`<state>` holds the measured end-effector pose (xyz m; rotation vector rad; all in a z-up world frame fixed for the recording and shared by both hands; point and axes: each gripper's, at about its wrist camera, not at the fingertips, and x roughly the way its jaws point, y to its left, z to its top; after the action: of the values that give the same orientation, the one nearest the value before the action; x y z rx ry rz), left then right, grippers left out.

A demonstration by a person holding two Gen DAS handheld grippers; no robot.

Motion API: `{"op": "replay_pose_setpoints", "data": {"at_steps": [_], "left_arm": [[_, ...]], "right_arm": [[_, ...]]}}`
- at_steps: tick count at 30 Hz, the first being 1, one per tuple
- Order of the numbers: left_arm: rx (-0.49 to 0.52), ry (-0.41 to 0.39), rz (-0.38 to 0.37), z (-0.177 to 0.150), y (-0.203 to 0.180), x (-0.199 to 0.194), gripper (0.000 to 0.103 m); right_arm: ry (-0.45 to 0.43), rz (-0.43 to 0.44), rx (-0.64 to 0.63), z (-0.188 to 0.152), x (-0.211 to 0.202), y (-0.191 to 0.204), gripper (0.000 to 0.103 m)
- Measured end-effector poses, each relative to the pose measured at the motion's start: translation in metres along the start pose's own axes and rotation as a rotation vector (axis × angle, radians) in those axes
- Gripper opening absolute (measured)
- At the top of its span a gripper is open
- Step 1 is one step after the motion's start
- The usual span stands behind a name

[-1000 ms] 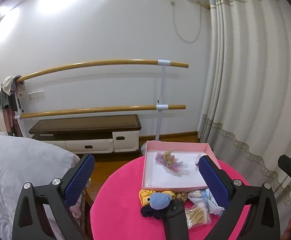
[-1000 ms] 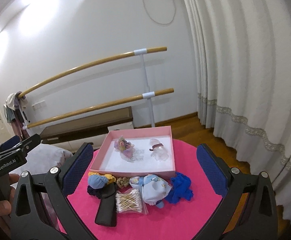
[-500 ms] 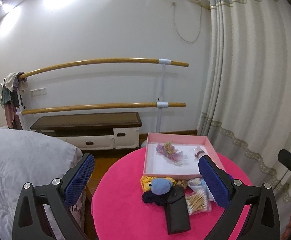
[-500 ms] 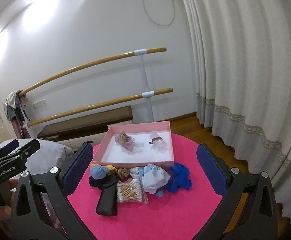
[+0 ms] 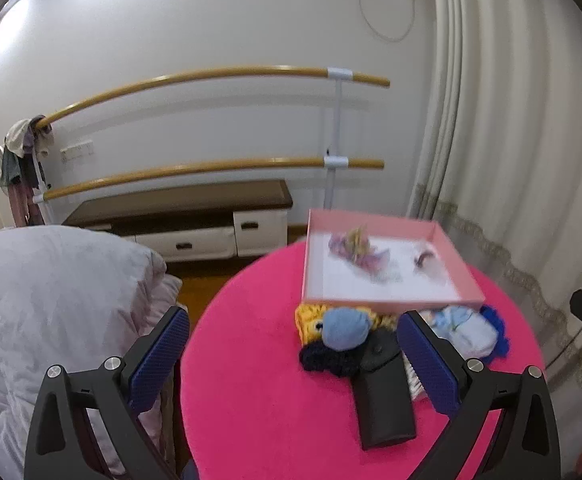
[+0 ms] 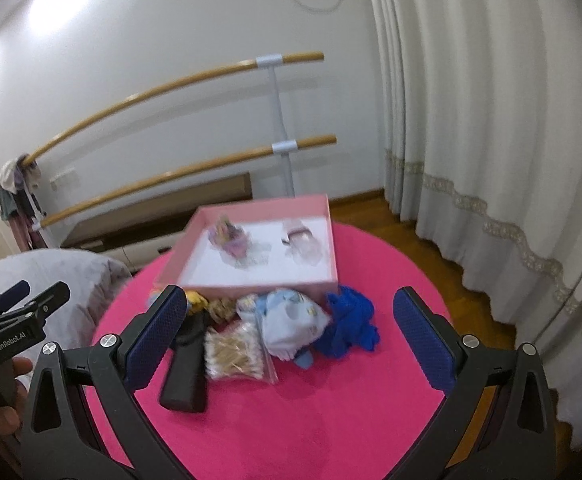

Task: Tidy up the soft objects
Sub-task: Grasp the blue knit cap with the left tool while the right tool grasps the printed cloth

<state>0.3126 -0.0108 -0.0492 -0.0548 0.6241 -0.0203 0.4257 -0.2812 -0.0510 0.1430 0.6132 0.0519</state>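
1. The soft stuff sits in a row on the pink round worktop (image 6: 331, 420), just near of the pink tray (image 6: 251, 282). All of it looks light and squishy.
2. The royal-blue cloth (image 6: 349, 326) looks floppy, so I'd pinch a bunched fold up top. The pale-blue sock bundle (image 6: 291, 320) touches it on the left.
3. Right gripper (image 6: 291, 340) has its fingers spread wide and empty, above the pile.
4. Left gripper (image 5: 291, 360) is also wide and empty. The light-blue knit ball (image 5: 345, 328) lies between its fingers, but farther out.

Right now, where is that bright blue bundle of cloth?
In the right wrist view, the blue cloth lies on the pink table, right of the light blue cloth, at the pink box's near corner.
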Motion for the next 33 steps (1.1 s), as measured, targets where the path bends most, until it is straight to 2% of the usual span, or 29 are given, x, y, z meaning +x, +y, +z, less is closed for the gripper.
{"op": "replay_pose_setpoints", "data": {"at_steps": [7, 12, 20, 25, 28, 30, 33], "left_arm": [[0.019, 0.089, -0.008, -0.003, -0.010, 0.056, 0.103], [0.040, 0.134, -0.006, -0.002, -0.019, 0.099, 0.103], [0.061, 0.178, -0.017, -0.001, -0.031, 0.156, 0.103], [0.082, 0.190, -0.027, -0.004, -0.040, 0.178, 0.100], [0.076, 0.212, -0.052, -0.006, -0.041, 0.192, 0.082], [0.067, 0.236, -0.080, -0.008, -0.041, 0.202, 0.063], [0.065, 0.254, -0.109, -0.011, -0.040, 0.209, 0.045]], "right_arm": [[0.118, -0.002, -0.007, -0.017, 0.048, -0.006, 0.103], [0.184, 0.030, -0.007, -0.027, 0.083, -0.006, 0.103], [0.239, 0.098, 0.040, -0.031, 0.121, -0.011, 0.100], [0.273, 0.098, 0.046, -0.033, 0.142, -0.009, 0.097], [0.293, 0.092, 0.037, -0.036, 0.154, -0.006, 0.087], [0.311, 0.062, 0.016, -0.039, 0.165, -0.005, 0.067], [0.311, 0.090, 0.039, -0.043, 0.169, -0.008, 0.054]]}}
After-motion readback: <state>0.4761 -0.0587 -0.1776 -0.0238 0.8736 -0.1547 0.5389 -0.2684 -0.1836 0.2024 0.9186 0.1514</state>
